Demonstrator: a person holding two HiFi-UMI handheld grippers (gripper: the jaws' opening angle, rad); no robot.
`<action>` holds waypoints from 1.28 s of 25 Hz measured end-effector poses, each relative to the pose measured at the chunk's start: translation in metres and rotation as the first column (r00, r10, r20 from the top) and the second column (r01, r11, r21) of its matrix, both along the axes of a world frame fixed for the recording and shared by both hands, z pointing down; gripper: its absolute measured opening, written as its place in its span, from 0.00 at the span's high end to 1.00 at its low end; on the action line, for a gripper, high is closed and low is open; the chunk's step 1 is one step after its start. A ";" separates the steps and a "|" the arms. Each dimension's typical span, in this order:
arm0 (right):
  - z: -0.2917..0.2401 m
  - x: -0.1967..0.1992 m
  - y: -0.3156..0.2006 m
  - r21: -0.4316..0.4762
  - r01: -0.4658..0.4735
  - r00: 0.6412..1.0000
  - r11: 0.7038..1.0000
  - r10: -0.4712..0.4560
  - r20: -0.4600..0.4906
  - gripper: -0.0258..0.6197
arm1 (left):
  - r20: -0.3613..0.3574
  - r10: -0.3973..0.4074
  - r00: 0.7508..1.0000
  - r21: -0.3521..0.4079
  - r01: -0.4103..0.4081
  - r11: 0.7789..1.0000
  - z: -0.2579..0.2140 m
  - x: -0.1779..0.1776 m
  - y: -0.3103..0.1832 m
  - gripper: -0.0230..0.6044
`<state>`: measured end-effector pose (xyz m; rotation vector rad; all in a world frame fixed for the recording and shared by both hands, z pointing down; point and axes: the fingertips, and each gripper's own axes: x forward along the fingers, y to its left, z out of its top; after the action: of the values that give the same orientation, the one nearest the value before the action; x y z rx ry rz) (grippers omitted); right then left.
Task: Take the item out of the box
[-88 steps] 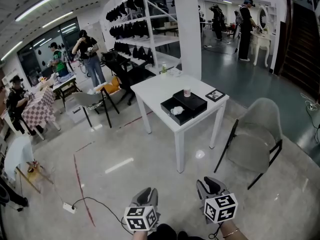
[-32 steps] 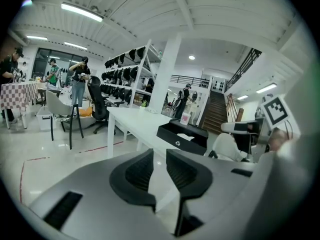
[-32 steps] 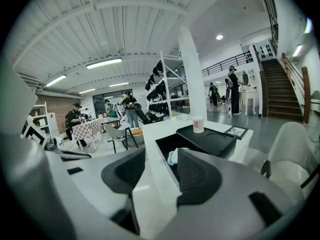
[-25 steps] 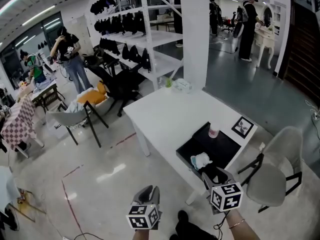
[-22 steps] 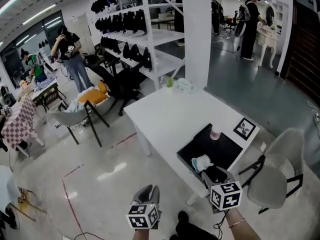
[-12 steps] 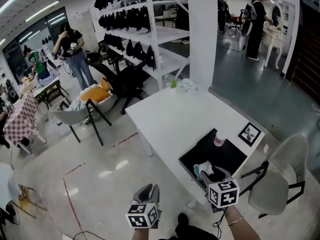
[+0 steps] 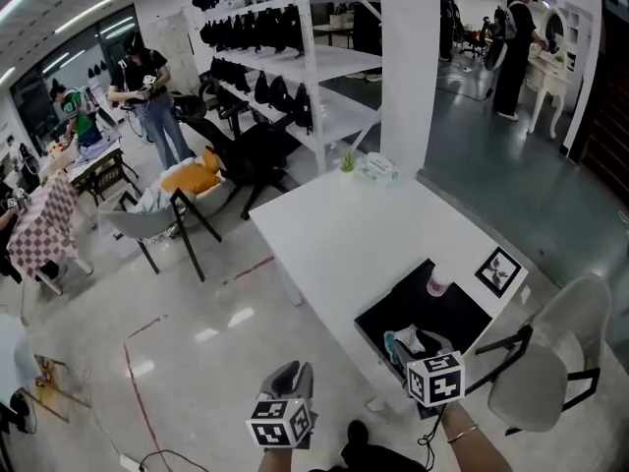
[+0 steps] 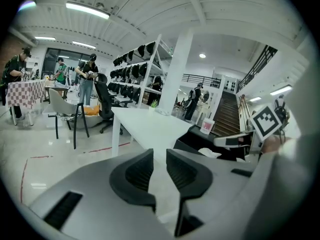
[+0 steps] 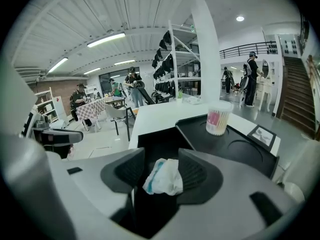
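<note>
Jaws of right hand-held gripper (image 9: 161, 170) opening astride white wad (image 9: 163, 177) in box (image 7: 414, 303).

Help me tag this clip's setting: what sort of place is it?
Probably an indoor workshop or lab hall: tall white shelves of dark gear, polished floor, people working at scattered tables.

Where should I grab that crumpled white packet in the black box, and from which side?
Probably pinch the crumpled white packet across its bunched middle, coming down from above. It lies loose in the open-topped black box, whose walls would block a sideways approach. The right claw straddles it, jaws opening.
</note>
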<state>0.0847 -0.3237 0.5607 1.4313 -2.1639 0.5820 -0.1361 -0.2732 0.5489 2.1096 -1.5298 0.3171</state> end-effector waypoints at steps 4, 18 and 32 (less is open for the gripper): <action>0.010 -0.002 -0.006 -0.028 0.023 0.999 0.999 -0.024 -0.035 0.62 | -0.002 -0.005 1.000 -0.006 0.005 1.000 0.003 -0.001 -0.004 0.84; 0.044 -0.004 -0.015 -0.140 0.054 0.982 0.989 -0.078 -0.170 0.57 | -0.020 -0.033 0.999 -0.029 0.033 0.999 0.011 -0.009 -0.014 0.84; 0.072 -0.005 -0.015 -0.270 0.056 0.967 0.961 -0.120 -0.225 0.56 | -0.022 -0.062 0.998 -0.038 0.061 0.997 0.014 -0.019 -0.015 0.84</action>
<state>0.0796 -0.3383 0.6331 1.1909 -1.8731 0.6031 -0.1552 -0.2885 0.5624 2.0260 -1.5600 0.2960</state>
